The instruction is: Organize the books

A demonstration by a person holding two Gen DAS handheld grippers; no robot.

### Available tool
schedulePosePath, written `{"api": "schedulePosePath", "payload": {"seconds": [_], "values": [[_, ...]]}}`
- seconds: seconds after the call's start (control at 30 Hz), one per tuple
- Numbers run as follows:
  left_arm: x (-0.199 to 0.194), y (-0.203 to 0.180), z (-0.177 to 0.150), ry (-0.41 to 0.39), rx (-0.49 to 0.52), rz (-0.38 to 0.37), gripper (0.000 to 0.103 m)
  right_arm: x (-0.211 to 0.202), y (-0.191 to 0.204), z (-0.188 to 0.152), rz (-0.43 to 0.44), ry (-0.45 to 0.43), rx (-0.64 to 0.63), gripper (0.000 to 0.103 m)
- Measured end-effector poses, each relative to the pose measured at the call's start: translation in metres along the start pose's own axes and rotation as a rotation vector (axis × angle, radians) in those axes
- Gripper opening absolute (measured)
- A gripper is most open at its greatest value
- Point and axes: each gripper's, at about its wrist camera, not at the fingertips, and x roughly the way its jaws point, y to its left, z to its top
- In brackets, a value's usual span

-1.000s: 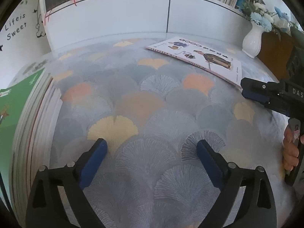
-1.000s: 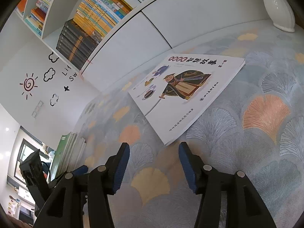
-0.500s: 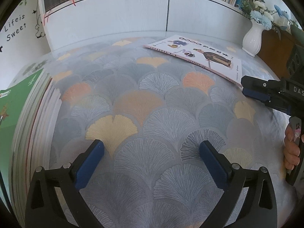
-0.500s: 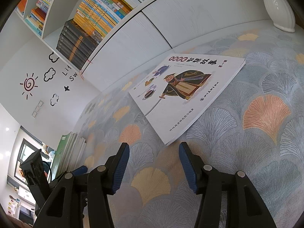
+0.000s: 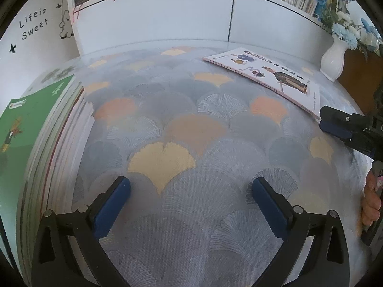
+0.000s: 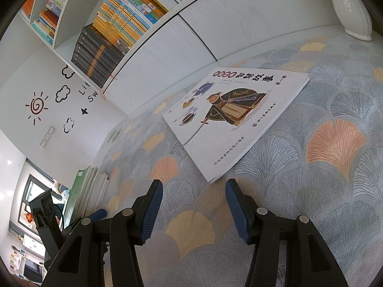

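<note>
While the left gripper [image 5: 189,201] hangs empty, its jaws having just been opening to full width, 1 white picture book [image 6: 235,117] lies flat on the tablecloth [image 6: 335,191], at 12 o'clock of the half-open, empty right gripper [image 6: 194,209]. The green-topped stack [image 5: 28,129] sits at 9 o'clock. Next step, likely: close on the book's near corner.

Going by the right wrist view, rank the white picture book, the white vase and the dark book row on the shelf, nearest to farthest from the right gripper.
1. White picture book, just ahead of the right gripper.
2. White vase, far right.
3. Dark book row, upper left shelf.
</note>
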Motion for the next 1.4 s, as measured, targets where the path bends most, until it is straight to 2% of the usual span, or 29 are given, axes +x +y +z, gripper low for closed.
{"api": "schedulePosePath", "payload": {"seconds": [0.27, 1.4], "values": [[-0.0001, 0.0004, -0.0003, 0.002, 0.003, 0.005, 0.102, 0.0014, 0.0040, 0.0005, 0.016, 0.008, -0.021, 0.061], [0.0031, 0.0009, 0.0003, 0.007, 0.003, 0.007, 0.103, 0.0047, 0.0057, 0.0027, 0.009, 0.015, -0.040, 0.065]]}}
